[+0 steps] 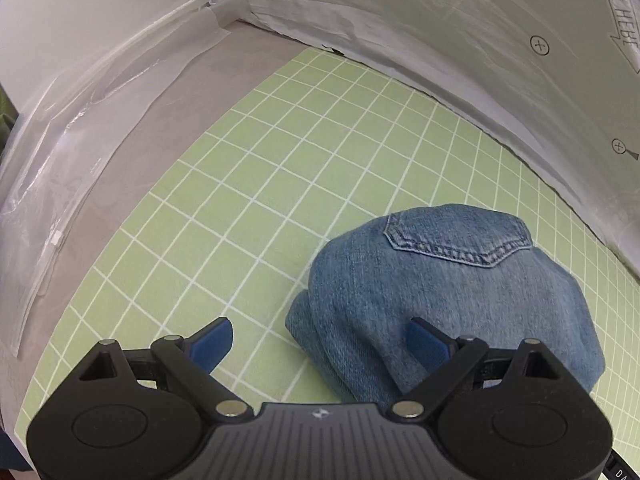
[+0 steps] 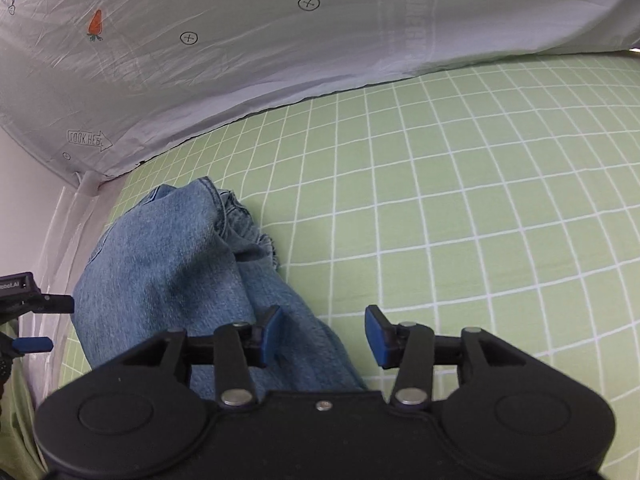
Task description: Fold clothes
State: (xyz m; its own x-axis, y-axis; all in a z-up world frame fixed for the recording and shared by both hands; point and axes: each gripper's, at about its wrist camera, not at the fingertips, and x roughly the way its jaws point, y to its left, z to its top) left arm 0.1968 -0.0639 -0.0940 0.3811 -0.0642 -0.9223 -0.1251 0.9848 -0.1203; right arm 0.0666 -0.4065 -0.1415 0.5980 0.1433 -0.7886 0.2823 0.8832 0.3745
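Jeans of faded blue denim (image 1: 448,300) lay folded into a thick bundle on the light green sheet with its grid of white lines (image 1: 280,184), close to the sheet's left edge, where the cloth gave way to a bare greyish mattress surface (image 1: 168,120) wrapped at its side in clear plastic film (image 1: 60,160). A back pocket with double stitching faced up on top of the bundle, towards the far side. In the right wrist view a frayed hem stuck out from the far end of the folded denim.

Behind the bed hung a pale grey fabric sheet printed with small orange carrots, crossed circles and "LOOK HERE" arrows (image 2: 240,48), its lower edge meeting the green sheet.

The left gripper (image 1: 320,344) hung over the near left edge of the bundle with its jaws spread wide. Its blue pads (image 1: 214,344) pressed on nothing: one stood over bare sheet, the other over the denim, and whether that one touched the cloth I could not tell.

The right gripper (image 2: 324,338) stood at the near right edge of the jeans, jaws apart and gripping nothing. One pad was above the denim, the other above the green sheet. A part of the left gripper showed at the left edge of that view.
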